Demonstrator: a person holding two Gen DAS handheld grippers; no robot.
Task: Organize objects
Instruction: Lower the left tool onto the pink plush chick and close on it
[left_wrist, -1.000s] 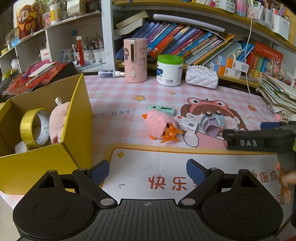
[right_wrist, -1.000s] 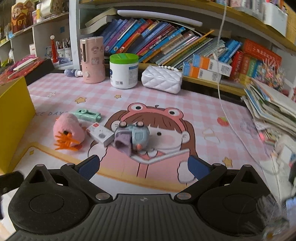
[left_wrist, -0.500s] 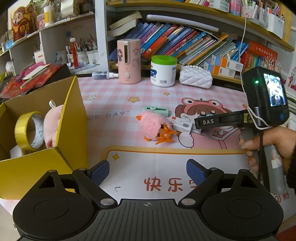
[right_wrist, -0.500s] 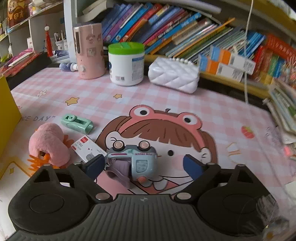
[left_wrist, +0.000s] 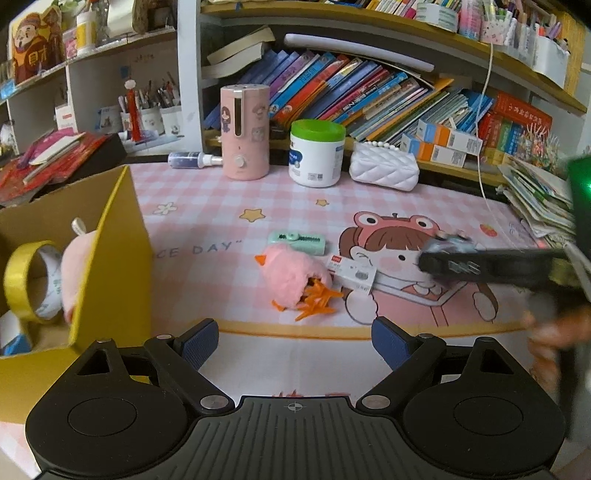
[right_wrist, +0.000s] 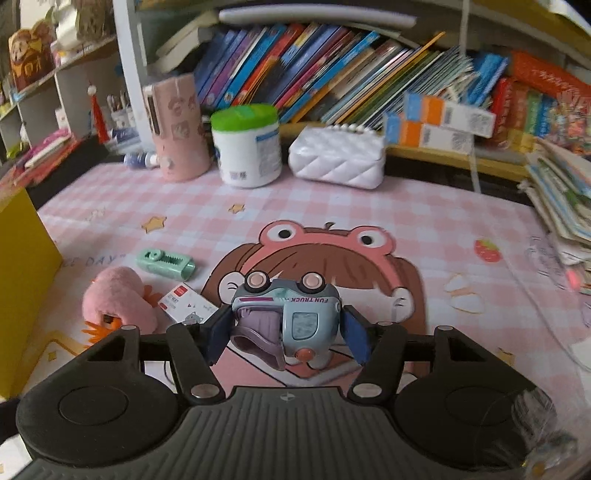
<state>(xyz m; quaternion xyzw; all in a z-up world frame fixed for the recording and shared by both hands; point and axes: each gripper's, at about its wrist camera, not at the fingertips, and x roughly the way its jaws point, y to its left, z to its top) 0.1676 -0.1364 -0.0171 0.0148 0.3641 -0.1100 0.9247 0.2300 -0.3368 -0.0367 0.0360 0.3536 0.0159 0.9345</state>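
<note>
Since a second ago our right gripper (right_wrist: 286, 334) has reached the toy truck (right_wrist: 286, 314) mid-mat, right of the yellow box (left_wrist: 110, 258), and its jaws have been closing; they flank it upside-down, pale blue, pink wheels up. Whether the pads touch, we cannot tell. Our left gripper (left_wrist: 293, 341) hangs open, empty.

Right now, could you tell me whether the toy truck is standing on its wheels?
No, the toy truck lies upside down on the mat, wheels pointing up and its lettering inverted.
</note>
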